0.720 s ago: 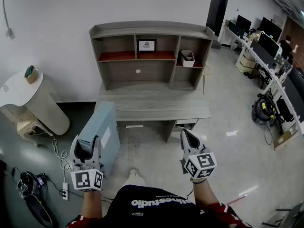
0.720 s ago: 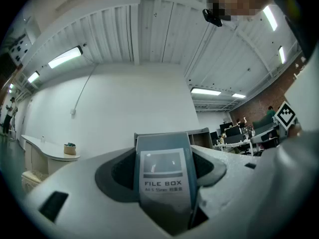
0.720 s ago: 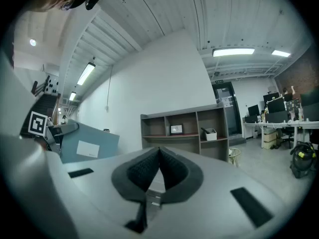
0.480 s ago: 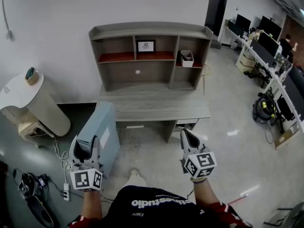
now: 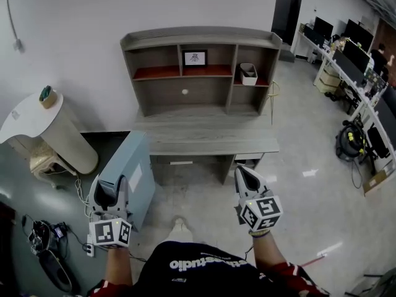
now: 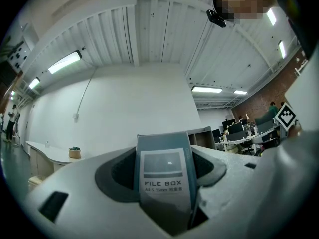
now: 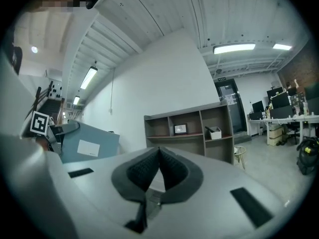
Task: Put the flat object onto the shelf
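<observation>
Head view looks down on the person standing before the desk (image 5: 204,142), so nearest come the two grippers, both short of the desk's front edge. The left gripper (image 5: 113,193) is clamped on the file box (image 5: 139,163), the task's flat object. Its jaws stand wide because they pinch the box across its labelled spine, which fills the gap in the left gripper view. Held by that narrow end, the box stands on edge and reaches forward toward the desk's front left corner, off the floor and not touching the desk. That grip likely leaves the far end free to slide into a bay. The right gripper (image 5: 243,177) hovers before the desk's right front, jaws pressed together on nothing, probably idle as a spare. Farther on, the shelf unit (image 5: 201,39) sits on the desk's back half. Its upper bays hold a picture frame (image 5: 194,57) and a white bin (image 5: 249,74). The wide lower bay looks open, likely the easiest slot for the box.
</observation>
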`<state>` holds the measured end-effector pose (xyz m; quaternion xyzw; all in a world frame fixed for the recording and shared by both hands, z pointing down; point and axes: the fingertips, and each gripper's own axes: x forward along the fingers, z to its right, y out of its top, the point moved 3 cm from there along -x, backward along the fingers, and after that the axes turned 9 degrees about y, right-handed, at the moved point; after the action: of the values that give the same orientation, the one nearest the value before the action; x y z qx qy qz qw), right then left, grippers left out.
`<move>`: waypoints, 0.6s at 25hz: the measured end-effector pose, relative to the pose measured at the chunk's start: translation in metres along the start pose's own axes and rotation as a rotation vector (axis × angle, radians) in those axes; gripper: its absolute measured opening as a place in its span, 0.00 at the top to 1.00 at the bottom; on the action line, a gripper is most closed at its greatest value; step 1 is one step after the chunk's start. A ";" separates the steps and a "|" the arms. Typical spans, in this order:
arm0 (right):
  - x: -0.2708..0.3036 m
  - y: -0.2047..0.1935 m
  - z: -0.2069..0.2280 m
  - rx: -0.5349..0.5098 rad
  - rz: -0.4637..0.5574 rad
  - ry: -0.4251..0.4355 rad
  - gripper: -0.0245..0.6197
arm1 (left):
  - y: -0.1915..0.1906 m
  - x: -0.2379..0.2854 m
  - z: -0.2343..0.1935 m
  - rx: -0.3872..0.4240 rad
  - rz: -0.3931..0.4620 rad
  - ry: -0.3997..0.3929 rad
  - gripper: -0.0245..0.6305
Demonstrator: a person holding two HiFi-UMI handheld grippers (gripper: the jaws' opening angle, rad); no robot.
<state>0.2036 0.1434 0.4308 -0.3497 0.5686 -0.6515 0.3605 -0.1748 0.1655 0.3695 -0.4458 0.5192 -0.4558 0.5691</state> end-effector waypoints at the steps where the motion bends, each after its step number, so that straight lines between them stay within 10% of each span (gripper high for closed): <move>1: -0.001 -0.001 0.000 0.009 0.002 0.003 0.96 | 0.001 -0.002 -0.001 0.001 0.001 0.005 0.53; 15: 0.003 -0.015 0.006 0.061 -0.030 0.020 0.96 | -0.005 0.004 -0.002 0.002 -0.009 0.017 0.53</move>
<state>0.2063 0.1395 0.4464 -0.3406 0.5468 -0.6773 0.3553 -0.1768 0.1609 0.3740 -0.4436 0.5216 -0.4627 0.5631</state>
